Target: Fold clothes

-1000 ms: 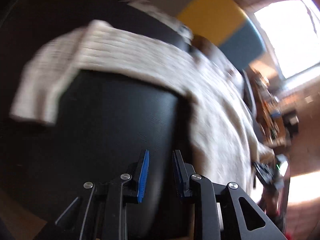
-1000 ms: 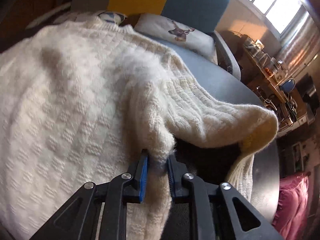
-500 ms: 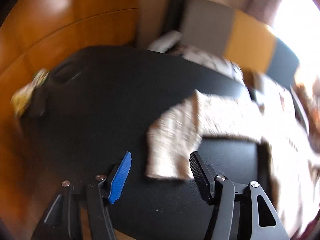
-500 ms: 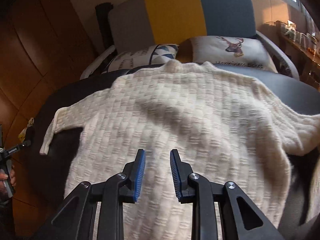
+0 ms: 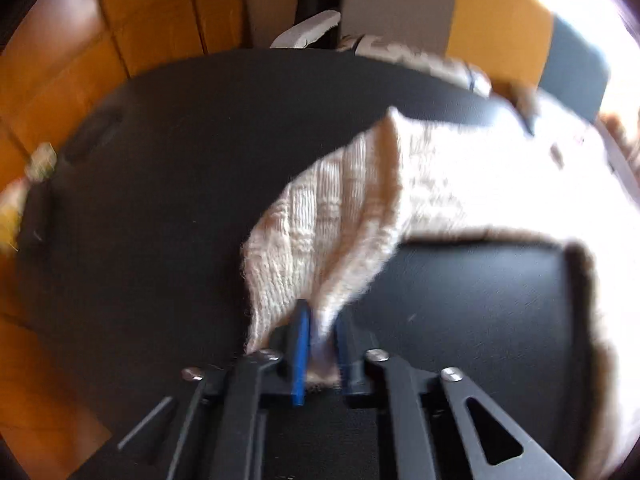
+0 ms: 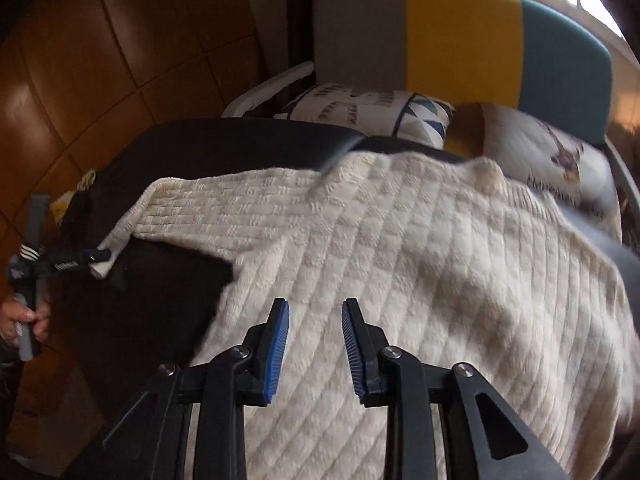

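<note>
Centrally, a cream knitted sweater (image 6: 400, 264) lies spread across a round black table (image 6: 224, 148), one sleeve (image 5: 332, 224) reaching toward nine o'clock in the right wrist view. Behind, at twelve o'clock, stands a grey, yellow and blue sofa (image 6: 460, 36) with printed cushions (image 6: 372, 112). The right gripper (image 6: 315, 346) hovers over the sweater's body, fingers parted and empty. The left gripper (image 5: 320, 344) is clamped on the sleeve's cuff.
</note>
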Tool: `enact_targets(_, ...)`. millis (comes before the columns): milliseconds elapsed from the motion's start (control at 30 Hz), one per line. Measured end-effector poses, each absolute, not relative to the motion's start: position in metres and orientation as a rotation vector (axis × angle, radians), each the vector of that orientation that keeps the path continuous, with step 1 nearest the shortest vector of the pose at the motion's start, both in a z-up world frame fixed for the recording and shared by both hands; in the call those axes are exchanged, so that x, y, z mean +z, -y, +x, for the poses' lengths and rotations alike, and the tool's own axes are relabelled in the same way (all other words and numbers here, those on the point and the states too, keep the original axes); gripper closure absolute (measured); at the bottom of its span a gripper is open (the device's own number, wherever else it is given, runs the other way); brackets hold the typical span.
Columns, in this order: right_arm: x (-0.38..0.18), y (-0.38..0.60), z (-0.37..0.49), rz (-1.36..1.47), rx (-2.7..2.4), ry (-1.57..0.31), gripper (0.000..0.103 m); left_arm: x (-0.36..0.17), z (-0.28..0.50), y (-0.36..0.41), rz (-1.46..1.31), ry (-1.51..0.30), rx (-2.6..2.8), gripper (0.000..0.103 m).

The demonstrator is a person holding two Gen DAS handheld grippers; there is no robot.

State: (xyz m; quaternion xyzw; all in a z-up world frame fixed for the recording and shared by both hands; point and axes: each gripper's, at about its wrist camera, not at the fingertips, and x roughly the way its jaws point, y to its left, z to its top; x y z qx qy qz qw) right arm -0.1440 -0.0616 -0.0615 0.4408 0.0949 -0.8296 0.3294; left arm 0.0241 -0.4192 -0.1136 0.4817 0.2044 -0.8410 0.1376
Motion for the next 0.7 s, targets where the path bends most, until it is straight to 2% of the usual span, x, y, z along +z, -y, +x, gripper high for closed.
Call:
enact_targets(100,-0.072,0.097,-0.178,1.145,-2.154,-0.373,0.076,-0.092,0.031,0.473,1.245,-1.070,-2.467,0.093)
enact_targets(200,-0.092,0.121,-0.211,1.216,-2.138,-0.426,0.076,-0.078,0.032,0.529,1.082,-1.300,-2.431,0.095)
enact_targets(300,-0.112,0.134,-0.228,1.298,-2.131,-0.426,0.076,-0.078,0.025,0.573,1.048,-1.243,-2.325,0.096)
enact_targets(433,-0.122,0.140,-0.236,1.336,-2.152,-0.378,0.074,-0.110,0.009,0.613,1.165,-1.009,-2.095,0.101)
enact_targets(567,-0.124,0.144,-0.231,1.301,-2.197,-0.399,0.073,-0.141,0.017,0.637,1.225,-1.119,-1.979,0.099)
enact_targets(633,-0.124,0.143,-0.227,1.274,-2.210,-0.406,0.073,-0.144,0.029,0.642,1.205,-1.201,-2.008,0.088)
enact_targets(700,-0.124,0.143,-0.226,1.261,-2.216,-0.401,0.073,-0.145,0.039,0.644,1.199,-1.250,-2.048,0.067)
